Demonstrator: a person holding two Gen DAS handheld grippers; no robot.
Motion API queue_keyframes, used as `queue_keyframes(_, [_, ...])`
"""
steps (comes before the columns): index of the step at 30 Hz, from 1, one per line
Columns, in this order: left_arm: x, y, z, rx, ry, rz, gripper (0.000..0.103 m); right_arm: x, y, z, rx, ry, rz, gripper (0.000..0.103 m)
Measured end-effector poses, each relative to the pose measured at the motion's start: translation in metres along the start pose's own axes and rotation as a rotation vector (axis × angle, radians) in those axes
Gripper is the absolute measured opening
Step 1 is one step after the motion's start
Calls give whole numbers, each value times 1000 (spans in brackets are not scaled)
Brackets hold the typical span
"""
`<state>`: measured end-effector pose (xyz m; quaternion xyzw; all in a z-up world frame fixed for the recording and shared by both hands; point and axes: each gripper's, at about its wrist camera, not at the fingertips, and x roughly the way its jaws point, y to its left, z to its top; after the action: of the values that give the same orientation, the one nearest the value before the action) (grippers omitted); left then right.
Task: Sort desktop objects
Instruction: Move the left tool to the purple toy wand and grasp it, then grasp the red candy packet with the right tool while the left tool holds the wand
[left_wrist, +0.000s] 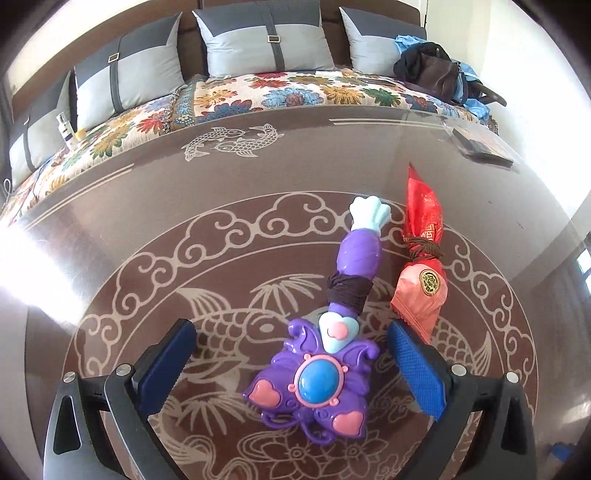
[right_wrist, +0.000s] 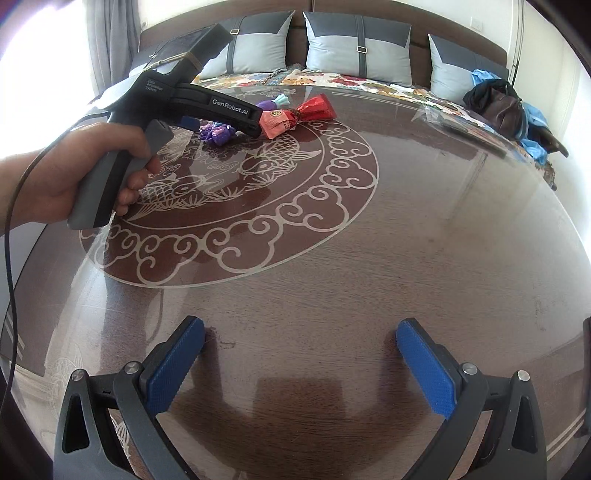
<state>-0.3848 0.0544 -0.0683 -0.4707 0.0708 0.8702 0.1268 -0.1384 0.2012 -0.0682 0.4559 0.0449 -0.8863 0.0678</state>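
Observation:
A purple toy wand (left_wrist: 332, 332) with a blue gem and pink hearts lies on the brown glass table (left_wrist: 147, 206); a dark cord is wound around its handle. My left gripper (left_wrist: 291, 336) stands open with its blue pads on either side of the wand's head, not touching it. To the right of the wand lies a red and pink wrapped packet (left_wrist: 421, 254) tied with brown string. In the right wrist view the wand (right_wrist: 218, 133) and packet (right_wrist: 295, 112) lie far off, partly behind the left gripper body. My right gripper (right_wrist: 299, 339) is open over bare table.
A person's hand (right_wrist: 85, 170) holds the left gripper's handle. A sofa with a floral cover (left_wrist: 280, 88) and grey cushions runs behind the table. A dark bag (left_wrist: 432, 70) sits on it at right. A flat clear-wrapped item (left_wrist: 480, 144) lies at the table's far right edge.

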Motion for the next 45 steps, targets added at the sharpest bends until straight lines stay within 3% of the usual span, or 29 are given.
queue_keyframes(1, [0,0,1,-1,-7,-2,97,0,0,0,0,0,0,103])
queue_keyframes(2, [-3,-1,2,1,-25,-3,77,0,0,0,0,0,0,103])
queue_keyframes(3, [-6,-2,2,4,-39,-9,66,0,0,0,0,0,0,103])
queue_keyframes(4, [-8,-3,3,9,-43,-6,48,0,0,0,0,0,0,103])
queue_keyframes(10, [-27,7,-25,-65,-40,41,47,0,0,0,0,0,0,103])
queue_keyframes(20, [-103,59,-149,-292,-42,193,47,0,0,0,0,0,0,103])
queue_keyframes(24, [-122,63,-181,-294,-38,199,48,0,0,0,0,0,0,103])
queue_keyframes(25, [-125,64,-185,-292,-36,199,55,0,0,0,0,0,0,103])
queue_keyframes(26, [-125,65,-188,-290,-27,208,74,0,0,0,0,0,0,103])
queue_keyframes(28, [-124,69,-196,-294,-12,229,100,0,0,0,0,0,0,103])
queue_keyframes(30, [-126,76,-201,-321,-16,198,102,0,0,0,0,0,0,103])
queue_keyframes(45, [-124,75,-202,-310,-13,197,103,0,0,0,1,0,4,103])
